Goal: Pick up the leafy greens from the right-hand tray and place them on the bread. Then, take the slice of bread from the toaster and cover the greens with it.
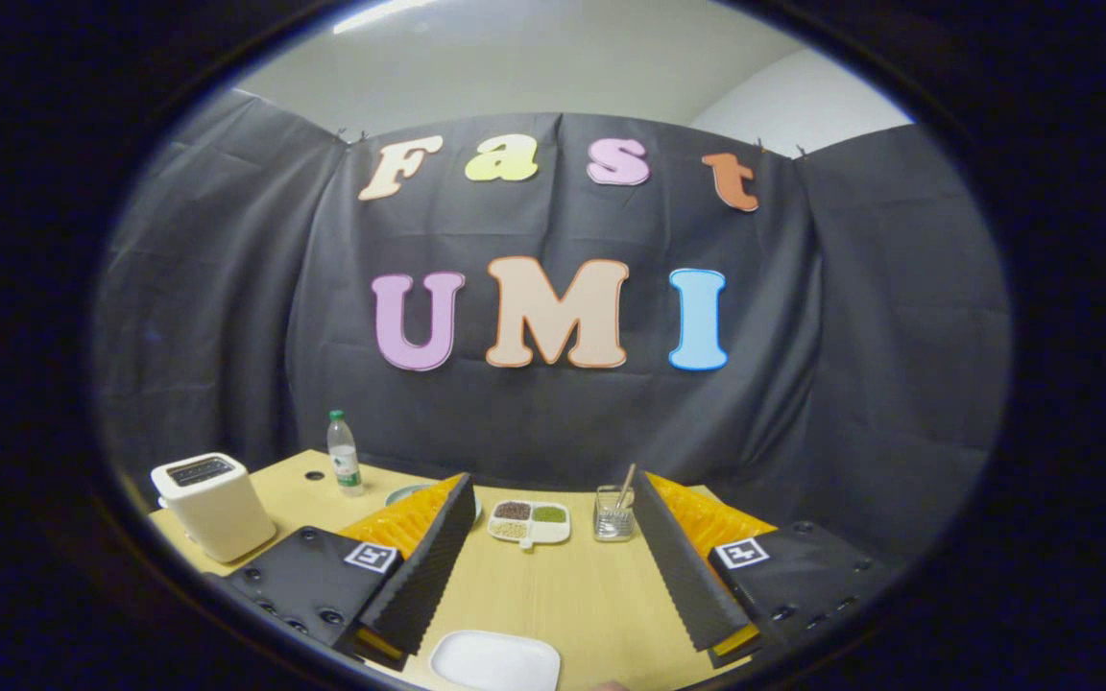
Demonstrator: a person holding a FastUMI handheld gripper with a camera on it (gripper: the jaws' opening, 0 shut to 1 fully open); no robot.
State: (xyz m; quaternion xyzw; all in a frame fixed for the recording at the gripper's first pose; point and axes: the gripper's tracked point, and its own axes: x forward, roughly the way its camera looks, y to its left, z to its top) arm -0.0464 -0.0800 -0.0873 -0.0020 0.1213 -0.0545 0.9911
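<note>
Between the released gripper (553, 566) fingers — white plate (495, 660); beyond, left — toaster (212, 506)

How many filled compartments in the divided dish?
3, in the divided dish beyond the open gripper: dark filling back left, green back right, pale front left. A fourth, front right, is too small to tell.

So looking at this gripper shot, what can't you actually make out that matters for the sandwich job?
- Toaster: its top slot looks dark; bread inside cannot be confirmed.
- White plate between the open fingers: its near part is cut off.
- Plate behind the left finger: mostly hidden, so its contents are unknown.
- Divided dish: fillings too small to identify.
- Glass jar: contents too small to identify.
</note>
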